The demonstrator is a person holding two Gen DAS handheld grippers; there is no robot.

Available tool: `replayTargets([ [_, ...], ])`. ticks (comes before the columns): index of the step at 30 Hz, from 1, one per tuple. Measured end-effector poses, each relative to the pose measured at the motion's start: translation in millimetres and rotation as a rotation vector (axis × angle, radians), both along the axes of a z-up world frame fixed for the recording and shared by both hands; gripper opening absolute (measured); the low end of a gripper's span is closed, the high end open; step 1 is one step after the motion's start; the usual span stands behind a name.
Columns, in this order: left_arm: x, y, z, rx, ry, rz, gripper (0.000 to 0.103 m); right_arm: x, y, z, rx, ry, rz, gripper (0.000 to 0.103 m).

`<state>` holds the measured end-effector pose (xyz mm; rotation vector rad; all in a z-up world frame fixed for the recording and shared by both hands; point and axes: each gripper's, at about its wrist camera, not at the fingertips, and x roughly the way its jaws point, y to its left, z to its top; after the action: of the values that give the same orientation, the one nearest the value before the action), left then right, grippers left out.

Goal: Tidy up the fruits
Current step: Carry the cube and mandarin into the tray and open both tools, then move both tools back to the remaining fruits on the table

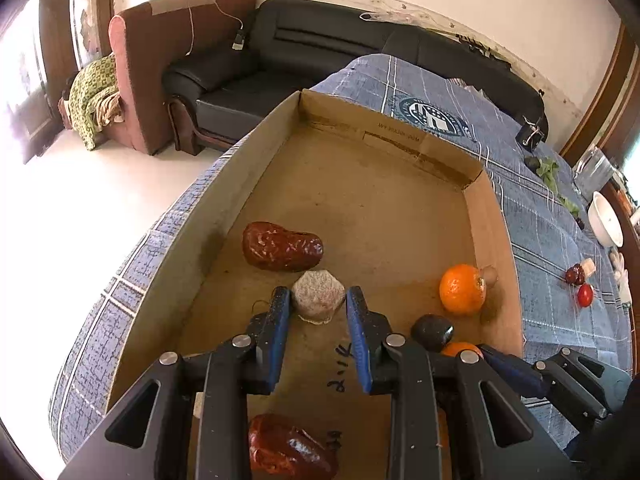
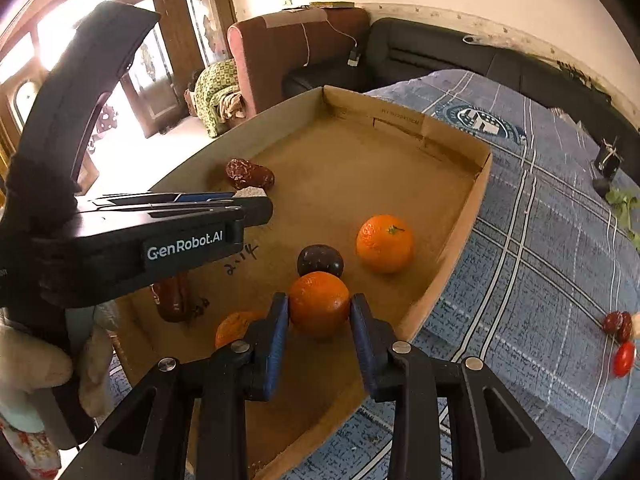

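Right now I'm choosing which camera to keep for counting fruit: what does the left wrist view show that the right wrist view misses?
Only left wrist: the white bowl by the blue cloth, and the pale hexagonal piece whole in the left gripper. Only right wrist: the right gripper clamping an orange in full, and the left gripper's printed label. Both: the cardboard tray, dark round fruit, stemmed orange, cherry tomato.

Both wrist cams close, angled down into shared cardboard tray [image 1: 256,160], right cam probably nearer.
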<state>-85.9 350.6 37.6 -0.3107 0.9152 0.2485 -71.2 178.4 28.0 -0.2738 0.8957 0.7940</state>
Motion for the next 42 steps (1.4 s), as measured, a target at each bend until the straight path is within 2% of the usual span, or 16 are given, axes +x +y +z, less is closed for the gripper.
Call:
replayTargets([
  [2, -5, 0, 4, -0.005, -0.012, 0.006, 0.029, 1, 0, -1, 0.004, 0.001, 0.002, 0.038],
  [5, -14, 1, 13, -0.008, -0.037, 0.027, 0.042, 0, -6, 3, 0.028, 0.006, -0.007, 0.045],
  [7, -23, -2, 23, -0.009, -0.073, 0.038, 0.042, -2, -11, 8, 0.050, 0.006, -0.016, 0.048],
  [9, -32, -7, 32, -0.019, -0.103, 0.047, 0.048, -4, -20, 15, 0.077, 0.004, -0.029, 0.050],
  [13, -51, -17, 50, -0.069, -0.175, 0.053, 0.058, -10, -50, 28, 0.126, -0.021, -0.090, 0.063],
  [16, -58, -36, 59, -0.096, -0.209, 0.020, 0.062, -10, -80, 31, 0.166, -0.011, -0.154, 0.066],
  [19, -58, -63, 64, -0.098, -0.202, -0.047, 0.062, -11, -111, 28, 0.171, -0.004, -0.210, 0.066],
  [24, -49, -111, 66, -0.086, -0.182, -0.152, 0.069, 0, -179, 18, 0.142, 0.004, -0.338, 0.066],
  [29, -34, -153, 56, -0.127, -0.131, -0.244, 0.070, 8, -256, 16, 0.149, 0.031, -0.490, 0.065],
  [34, -23, -189, 48, -0.108, -0.109, -0.310, 0.070, 13, -317, 16, 0.153, 0.025, -0.607, 0.066],
  [39, -14, -213, 41, -0.072, -0.088, -0.355, 0.070, 29, -343, 14, 0.154, 0.023, -0.660, 0.066],
  [42, -8, -219, 36, -0.069, -0.080, -0.365, 0.070, 50, -340, 16, 0.150, 0.016, -0.669, 0.066],
])
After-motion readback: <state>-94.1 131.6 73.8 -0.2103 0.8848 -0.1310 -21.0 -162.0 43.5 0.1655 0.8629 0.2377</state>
